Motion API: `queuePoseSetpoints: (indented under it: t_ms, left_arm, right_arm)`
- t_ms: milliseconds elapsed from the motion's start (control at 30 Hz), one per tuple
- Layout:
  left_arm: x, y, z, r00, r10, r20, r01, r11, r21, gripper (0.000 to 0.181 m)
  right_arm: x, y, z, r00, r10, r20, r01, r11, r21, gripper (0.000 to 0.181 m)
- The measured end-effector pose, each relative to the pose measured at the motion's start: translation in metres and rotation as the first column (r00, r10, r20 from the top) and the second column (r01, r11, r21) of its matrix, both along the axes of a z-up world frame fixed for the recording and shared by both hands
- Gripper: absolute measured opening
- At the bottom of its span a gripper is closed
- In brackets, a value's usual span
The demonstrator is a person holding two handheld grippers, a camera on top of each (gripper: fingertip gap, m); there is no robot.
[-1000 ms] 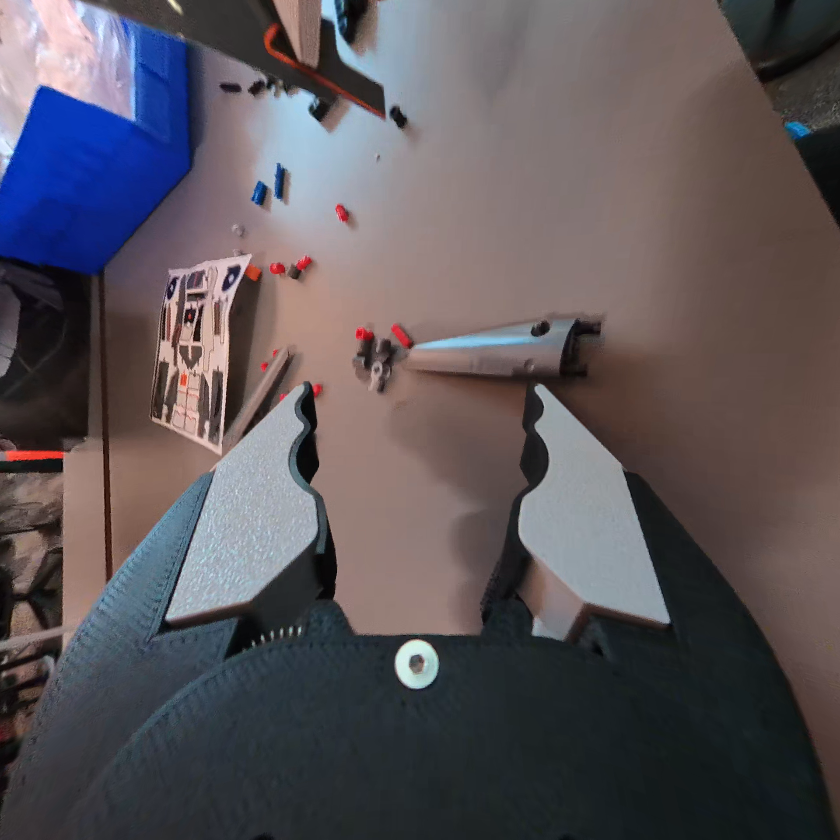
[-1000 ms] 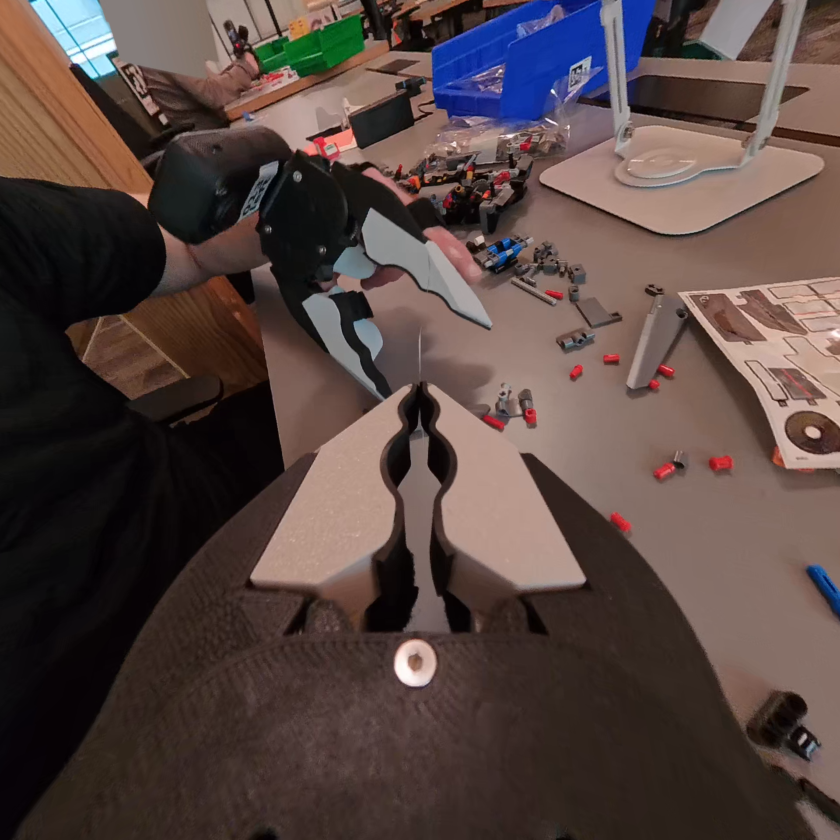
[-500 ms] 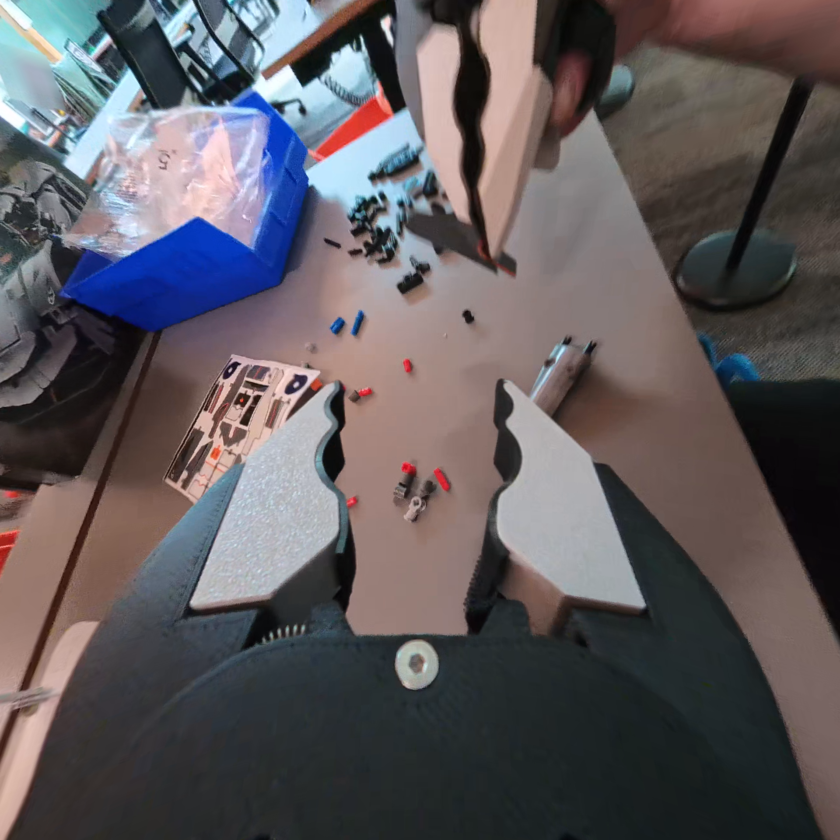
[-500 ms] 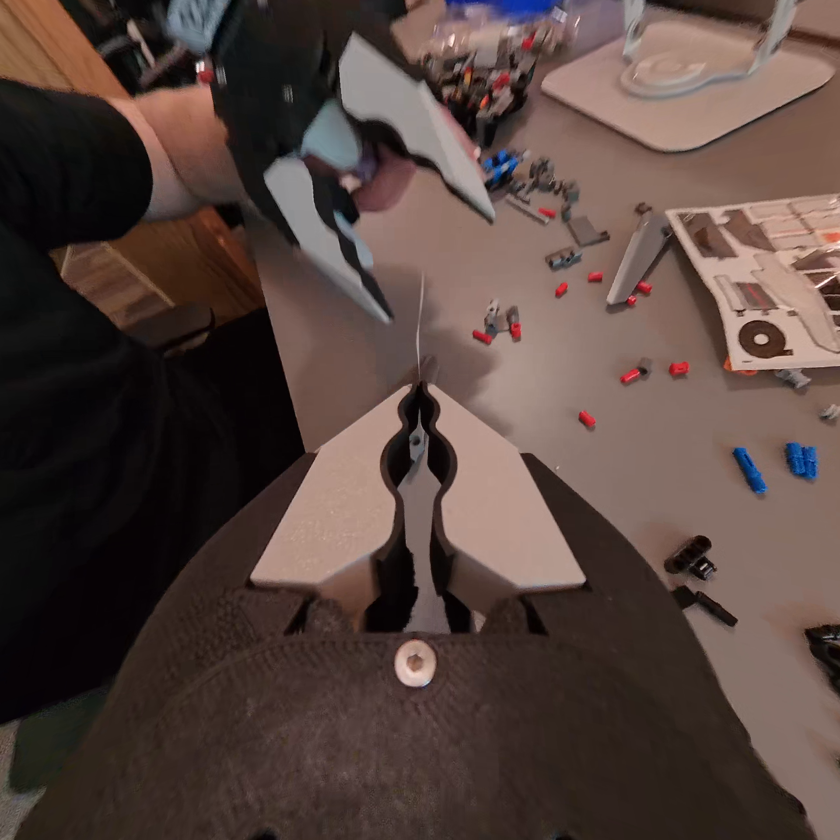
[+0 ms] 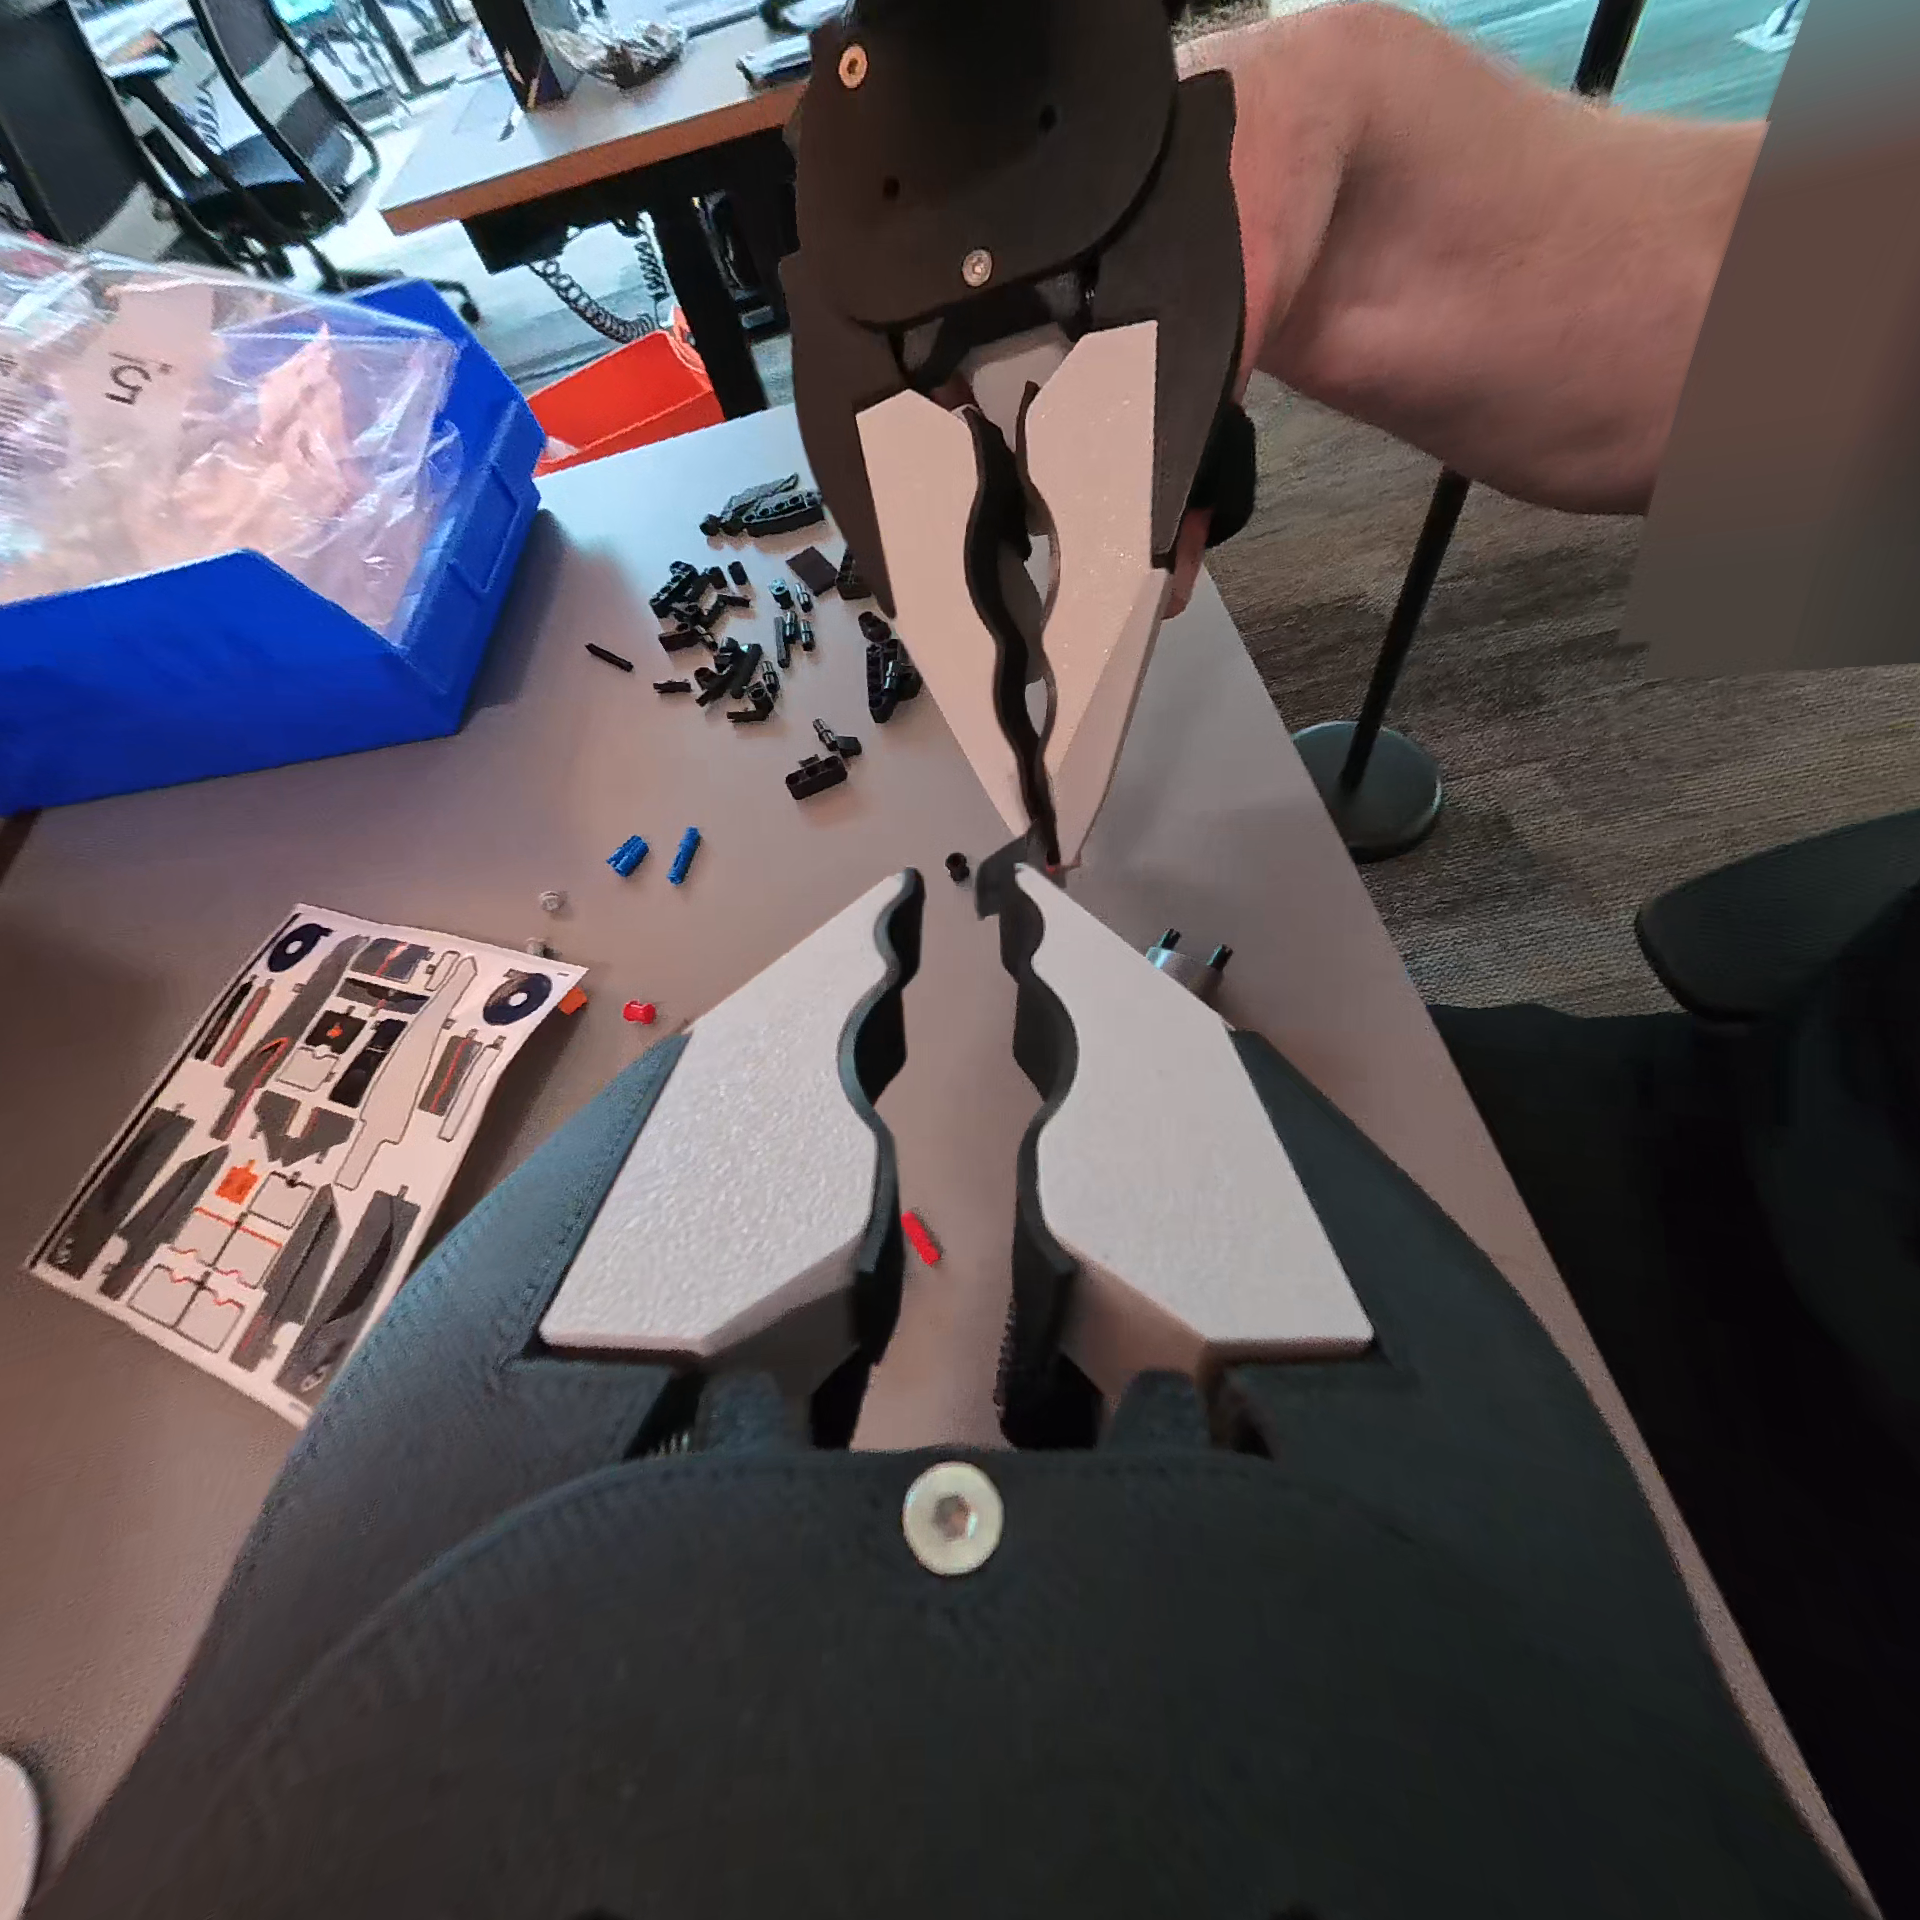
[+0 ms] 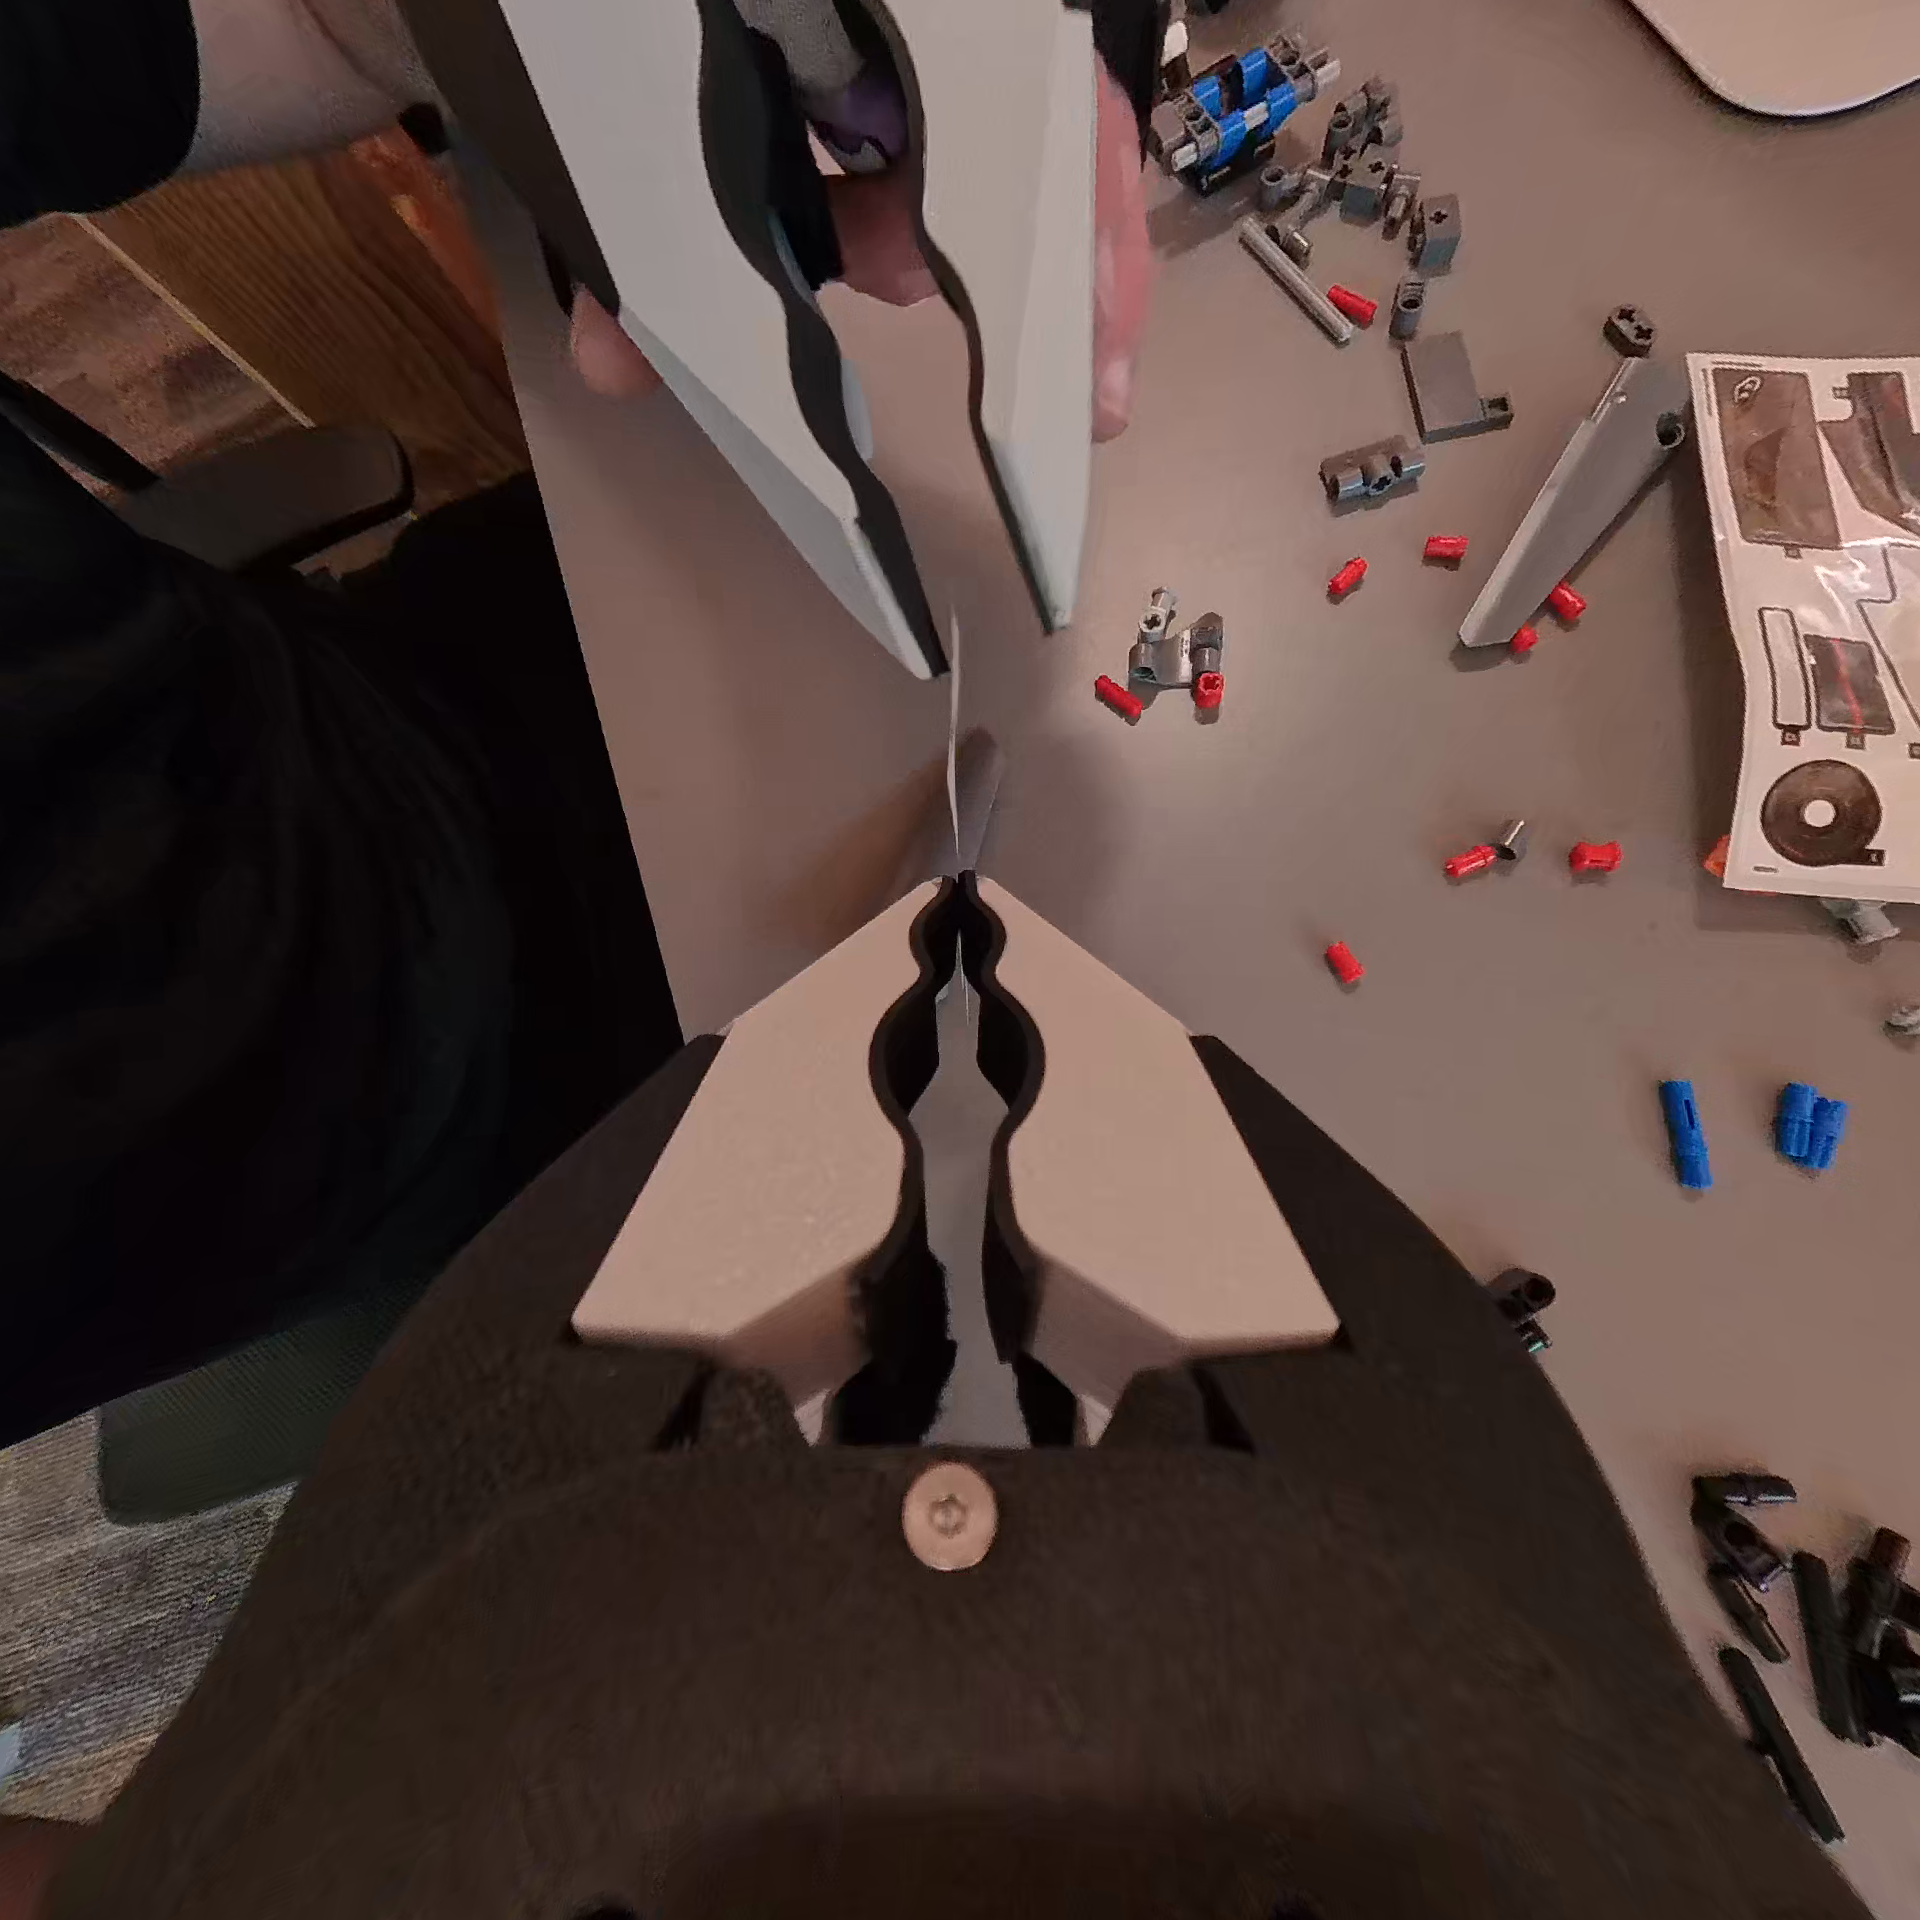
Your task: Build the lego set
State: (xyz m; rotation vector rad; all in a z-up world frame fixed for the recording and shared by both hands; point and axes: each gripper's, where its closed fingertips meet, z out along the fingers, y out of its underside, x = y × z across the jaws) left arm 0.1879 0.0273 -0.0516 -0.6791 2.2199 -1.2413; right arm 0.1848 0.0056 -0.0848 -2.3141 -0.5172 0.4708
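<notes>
Most pieces lie loose on the table [image 5: 1195, 727]: black parts [image 5: 764, 644], red pins [image 6: 1347, 575], blue pins [image 5: 655, 854], and the sticker sheet [image 5: 301, 1132]. The right gripper [image 6: 958, 881] pinches a thin sticker [image 6: 954, 748], jaws pressed together; the left gripper [image 5: 966, 883] has jaws slightly spread around it. I judge the build as hardly begun.

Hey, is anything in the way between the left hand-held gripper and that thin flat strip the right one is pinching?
Nothing visible. The thin flat strip sticks out from the shut right hand-held gripper toward the open left hand-held gripper, with only air between. The small red pegs lie below on the grey table.
</notes>
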Motion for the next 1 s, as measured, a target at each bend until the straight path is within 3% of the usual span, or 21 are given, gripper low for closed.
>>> queuePoseSetpoints:
  t_ms: [67,233,333,533,667,800,933,1000]
  left_arm:
    - [0.001,0.001,-0.002,1.000,-0.004,-0.011,0.004,1.000,-0.013,0.000]
    - [-0.002,0.004,0.006,0.999,-0.032,-0.018,0.031,0.996,-0.084,0.000]
    - [0.002,0.010,0.013,0.999,-0.004,-0.042,-0.003,0.987,-0.161,0.000]
    - [0.006,0.016,0.027,0.997,-0.011,-0.072,-0.012,0.949,-0.316,0.000]
    - [0.006,0.014,0.035,0.997,-0.029,-0.073,0.001,0.935,-0.356,0.000]
    - [0.004,0.009,0.033,0.992,-0.058,-0.113,0.006,0.909,-0.417,0.000]
    - [0.004,0.006,0.034,0.986,-0.074,-0.151,-0.010,0.871,-0.491,0.000]
    - [0.005,0.005,0.036,0.982,-0.081,-0.169,-0.022,0.845,-0.534,0.000]
  right_arm:
    - [-0.001,0.001,0.001,1.000,0.001,-0.006,-0.001,1.000,-0.001,0.000]
    - [0.003,0.009,0.006,0.999,-0.047,-0.024,0.048,0.998,0.036,0.001]
    - [0.012,0.016,0.024,0.991,-0.125,-0.035,0.129,0.981,0.147,0.036]
    - [0.031,0.013,0.044,0.955,-0.283,0.086,0.242,0.914,0.325,0.056]
    - [0.037,0.005,0.057,0.938,-0.326,0.115,0.250,0.869,0.426,0.050]
    - [0.024,-0.001,0.055,0.933,-0.321,0.164,0.224,0.872,0.435,0.045]
    - [0.025,-0.001,0.049,0.847,-0.404,0.346,0.193,0.840,0.507,0.046]
    - [0.021,0.002,0.050,0.757,-0.459,0.465,0.149,0.815,0.560,0.051]
